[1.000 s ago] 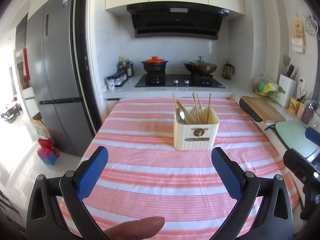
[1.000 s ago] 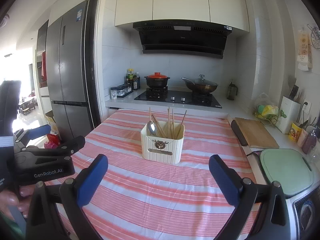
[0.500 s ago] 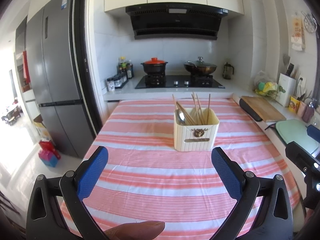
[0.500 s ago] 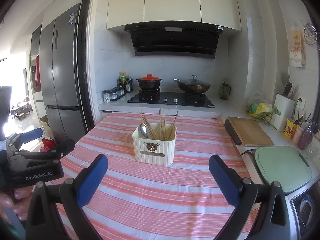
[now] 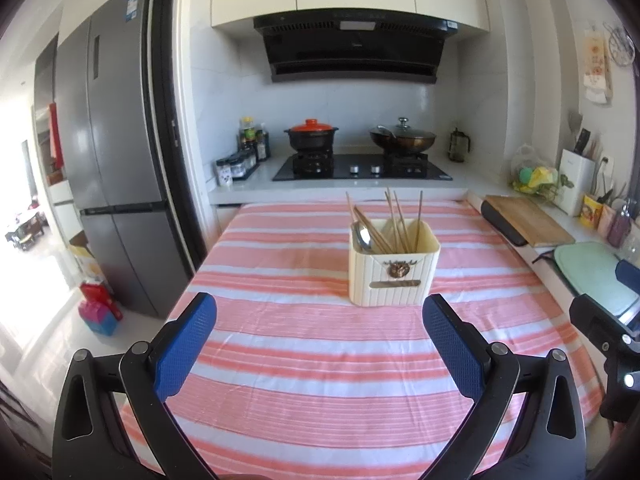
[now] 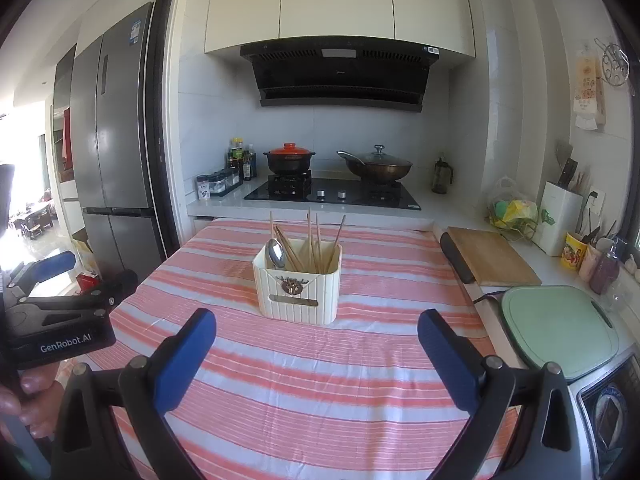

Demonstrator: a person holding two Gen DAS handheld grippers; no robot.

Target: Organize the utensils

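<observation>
Left wrist view: left claw (image 5: 320, 320) spread wide, nothing between the pads, hovering over the striped worktop (image 5: 304, 380). Cream utensil holder (image 5: 394, 270) stands upright ahead, slightly right of centre, well apart from the claw. Chopsticks (image 5: 396, 220) and a spoon (image 5: 363, 236) stick up out of it. No loose utensils on the cloth that I can see. Right device edge visible at far right.

Right wrist view: right claw (image 6: 316, 334) also spread, empty. Holder (image 6: 298, 284) roughly centred ahead. Left device held in a hand (image 6: 24, 400) at far left.

Step, my read: everything already sits in the holder, so either wrap-up or about to re-sort. Next move would need one claw to close in on a stem above the rim.

Versus 1 s back: holder sits slightly nearer in the right view, left view nearly unchanged; both claws equally wide.
</observation>
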